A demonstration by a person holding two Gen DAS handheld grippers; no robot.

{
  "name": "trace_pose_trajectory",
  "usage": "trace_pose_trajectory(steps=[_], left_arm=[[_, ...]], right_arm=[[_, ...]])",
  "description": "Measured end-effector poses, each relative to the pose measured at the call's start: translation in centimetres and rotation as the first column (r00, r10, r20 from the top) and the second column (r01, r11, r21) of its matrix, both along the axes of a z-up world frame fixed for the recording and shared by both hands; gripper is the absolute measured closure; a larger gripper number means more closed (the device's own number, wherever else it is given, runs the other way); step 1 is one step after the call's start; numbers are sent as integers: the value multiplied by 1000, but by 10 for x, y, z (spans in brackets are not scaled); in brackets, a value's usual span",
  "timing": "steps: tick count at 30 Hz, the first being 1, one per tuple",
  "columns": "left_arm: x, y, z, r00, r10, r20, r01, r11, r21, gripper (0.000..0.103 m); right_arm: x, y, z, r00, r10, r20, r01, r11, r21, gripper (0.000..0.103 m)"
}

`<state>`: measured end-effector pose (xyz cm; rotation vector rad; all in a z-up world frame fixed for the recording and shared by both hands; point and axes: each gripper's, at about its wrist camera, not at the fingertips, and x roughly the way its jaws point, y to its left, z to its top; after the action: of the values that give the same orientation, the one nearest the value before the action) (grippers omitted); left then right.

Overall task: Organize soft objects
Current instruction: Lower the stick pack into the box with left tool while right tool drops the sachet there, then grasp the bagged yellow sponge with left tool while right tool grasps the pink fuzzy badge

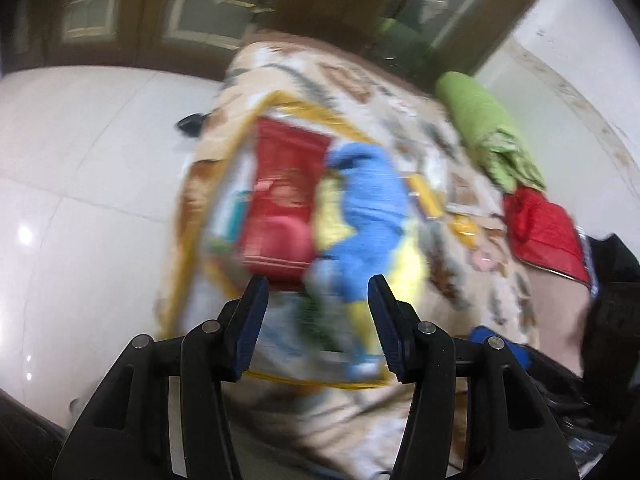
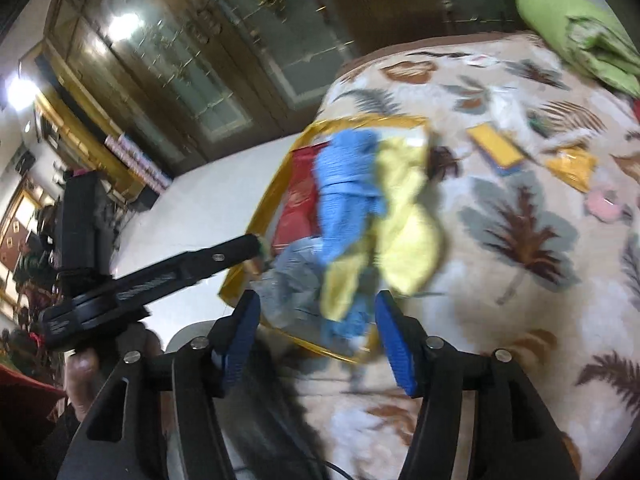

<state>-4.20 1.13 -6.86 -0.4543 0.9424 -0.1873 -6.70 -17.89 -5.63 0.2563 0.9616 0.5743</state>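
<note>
A bed covered with a cream blanket (image 2: 520, 240) printed with brown and grey leaves stands on a glossy white tiled floor (image 1: 80, 160), with dark wooden cabinets with glass doors (image 2: 180, 60) behind it. Both views are blurred. On the blanket lies a clear bag with gold trim (image 2: 280, 184), its long side running away from the cameras toward the cabinets. In or on it lie a red packet (image 1: 284, 196), a blue cloth (image 1: 368, 216) and a yellow cloth (image 2: 404, 208); the blue cloth stretches lengthwise along the bag, the yellow one just beside it. Whether the cloths are fully inside I cannot tell. A rolled green cloth (image 1: 480, 128) and a red cloth (image 1: 544, 232) lie near the bed's far edge, well apart from the bag. The left gripper (image 1: 318, 292) and the right gripper (image 2: 318, 304) both hang over the bag's near end with jaws spread and nothing held.
</note>
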Motion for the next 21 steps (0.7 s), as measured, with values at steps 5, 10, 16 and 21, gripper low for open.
trace_pose_trajectory(steps=[5,10,16,21], left_arm=[[2,-44,19,998,-1,61,0,1000,15,51],[19,-85,19,998,-50,36,49,998,37,51],[53,-121,8,992,-93,-88,94,996,3,51],[85,-141,-6,980,-135,-144,127,990,-63,51]], right_arm=[[7,-47,-8,996,-84,-3,84,996,-14,39],[21,-93,-19,985,-166,-35,166,986,3,40],[42,-135,-23,960,-276,-48,271,958,-90,40],[75,-164,-31,943,-330,-46,324,940,-105,39]])
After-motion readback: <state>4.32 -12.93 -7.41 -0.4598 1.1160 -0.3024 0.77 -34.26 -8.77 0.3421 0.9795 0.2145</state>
